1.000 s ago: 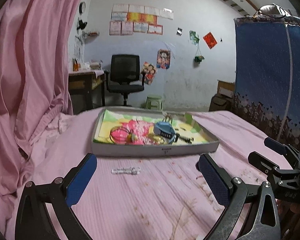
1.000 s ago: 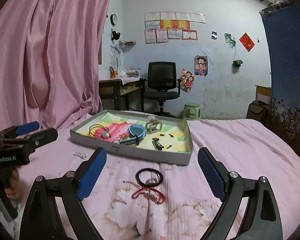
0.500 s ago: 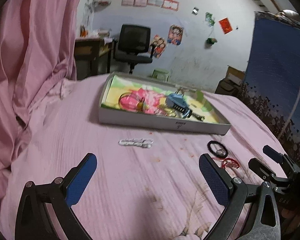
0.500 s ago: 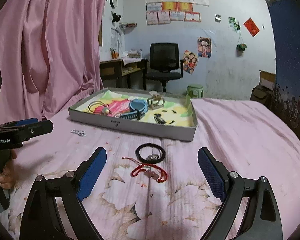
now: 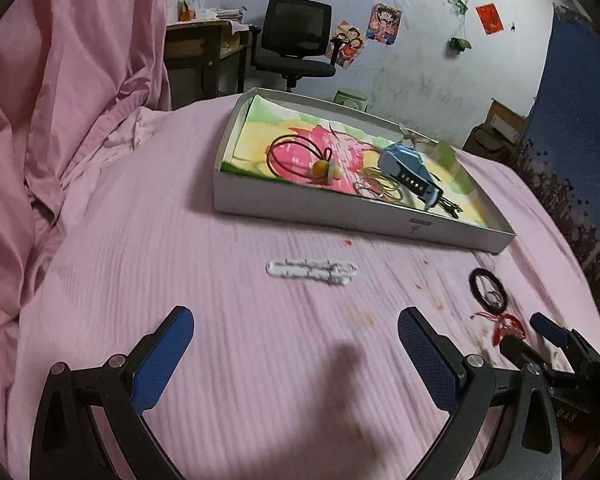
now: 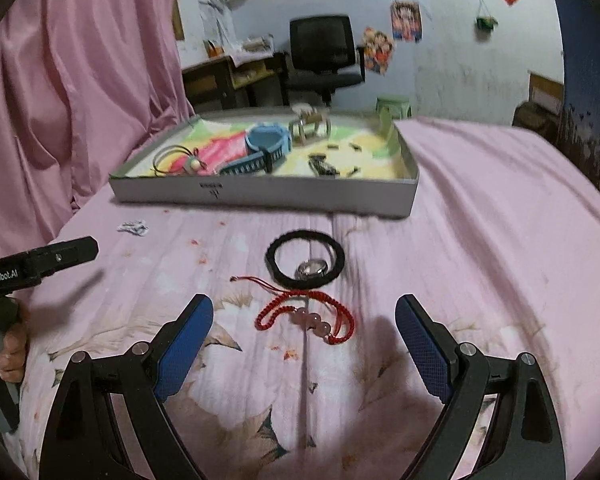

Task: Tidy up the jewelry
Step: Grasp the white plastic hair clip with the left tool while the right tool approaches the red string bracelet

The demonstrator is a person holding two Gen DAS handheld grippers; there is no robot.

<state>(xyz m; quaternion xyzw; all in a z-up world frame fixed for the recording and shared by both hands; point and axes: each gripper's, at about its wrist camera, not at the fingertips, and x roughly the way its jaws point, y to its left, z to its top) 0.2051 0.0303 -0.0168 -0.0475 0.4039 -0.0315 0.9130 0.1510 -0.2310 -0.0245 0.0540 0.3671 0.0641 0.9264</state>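
Observation:
A shallow grey box (image 5: 340, 218) (image 6: 260, 196) lies on the pink bed, holding hair ties, a blue watch (image 6: 266, 144) and a claw clip (image 6: 310, 122). In front of it lies a clear beaded bracelet (image 5: 311, 272) (image 6: 133, 227), just beyond my open left gripper (image 5: 296, 338). My right gripper (image 6: 304, 326) is open over a red cord bracelet (image 6: 306, 314) (image 5: 504, 324) with pink beads. Behind that bracelet a black hair band (image 6: 305, 258) (image 5: 487, 290) rings a silver ring (image 6: 313, 268). Neither gripper holds anything.
A pink curtain (image 5: 60, 80) hangs at the left. A desk (image 6: 228, 80), a black office chair (image 5: 296, 48) and a green stool (image 6: 394, 106) stand beyond the bed. A blue patterned cloth (image 5: 572, 120) hangs at the right. A hand (image 6: 12, 348) holds the left gripper's handle.
Both grippers have tilted downward and come closer to the bed. The loose bracelets and hair band now sit nearer the fingers. Both stay open.

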